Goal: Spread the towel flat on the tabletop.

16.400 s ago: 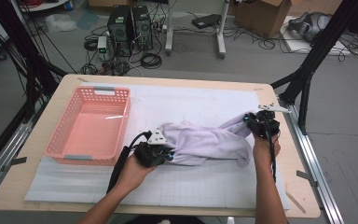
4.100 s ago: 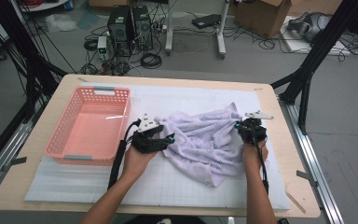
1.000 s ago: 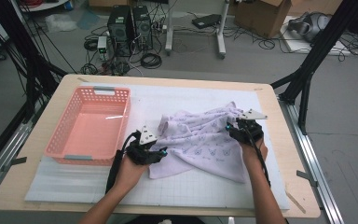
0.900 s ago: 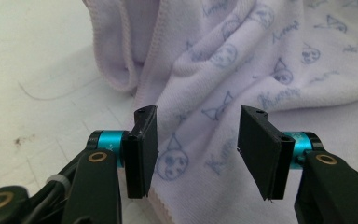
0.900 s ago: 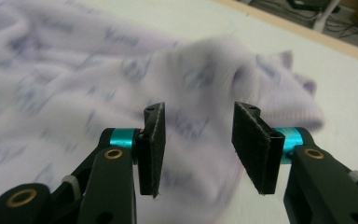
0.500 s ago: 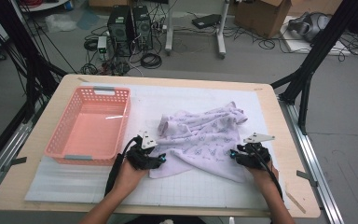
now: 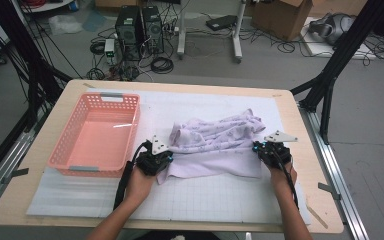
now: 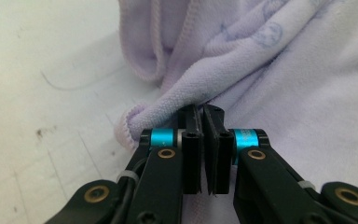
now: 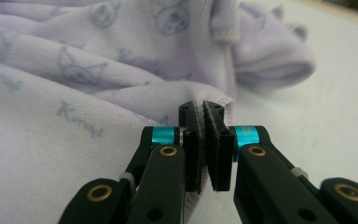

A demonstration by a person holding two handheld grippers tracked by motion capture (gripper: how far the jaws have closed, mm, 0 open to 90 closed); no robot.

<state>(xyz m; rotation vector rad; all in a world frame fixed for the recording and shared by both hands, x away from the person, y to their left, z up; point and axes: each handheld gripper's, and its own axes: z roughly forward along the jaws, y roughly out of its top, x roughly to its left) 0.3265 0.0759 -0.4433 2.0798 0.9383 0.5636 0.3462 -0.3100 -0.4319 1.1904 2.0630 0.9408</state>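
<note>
Both sets of jaws have just closed and pinch the near edge of the lilac cloth (image 7: pixel 215 147), the left gripper (image 7: pixel 161 161) at its left corner, the right gripper (image 7: pixel 264 150) at its right corner, the cloth bunching beyond them, with the pink basket (image 7: pixel 96 135) left of the left gripper.

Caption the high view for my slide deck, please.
Both grippers, left and right, pinch a lavender printed cloth beside a pink plastic basket.
</note>
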